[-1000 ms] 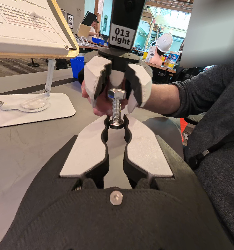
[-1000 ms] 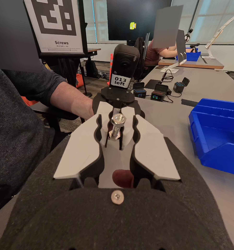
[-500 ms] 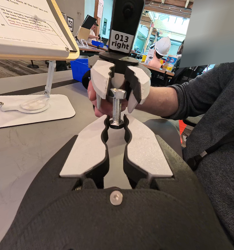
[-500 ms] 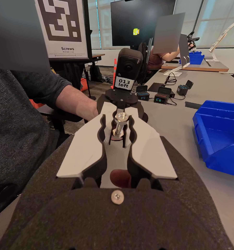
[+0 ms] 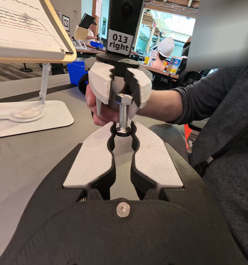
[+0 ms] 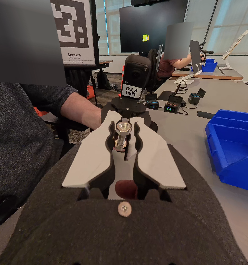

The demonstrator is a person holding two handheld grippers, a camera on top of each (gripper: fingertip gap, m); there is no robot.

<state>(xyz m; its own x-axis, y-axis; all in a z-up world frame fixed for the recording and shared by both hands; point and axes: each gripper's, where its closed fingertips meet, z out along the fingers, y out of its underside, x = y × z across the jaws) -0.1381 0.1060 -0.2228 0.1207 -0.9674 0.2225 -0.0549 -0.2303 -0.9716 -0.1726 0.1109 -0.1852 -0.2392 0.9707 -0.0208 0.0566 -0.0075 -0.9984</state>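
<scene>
A silver bolt (image 5: 123, 114) stands upright above a grey table (image 5: 27, 150), with a nut (image 5: 123, 131) threaded on at its lower end and most of the thread above it bare. The left gripper (image 5: 123, 126) is clamped on the nut, while the right gripper (image 6: 123, 126) straddles the bolt's hex head (image 5: 123, 99) from above, its fingers slightly apart and not pressing. The bolt's tip below the nut is hidden, and the fingers around the head are blurred.

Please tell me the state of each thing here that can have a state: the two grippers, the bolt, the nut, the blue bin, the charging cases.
Left gripper: shut on the nut.
Right gripper: around the bolt head; contact unclear.
Bolt: upright, threaded into the nut.
Nut: at the bolt's lower end.
Blue bin: on the table; visible part empty.
Charging cases: lids open, lights on.
</scene>
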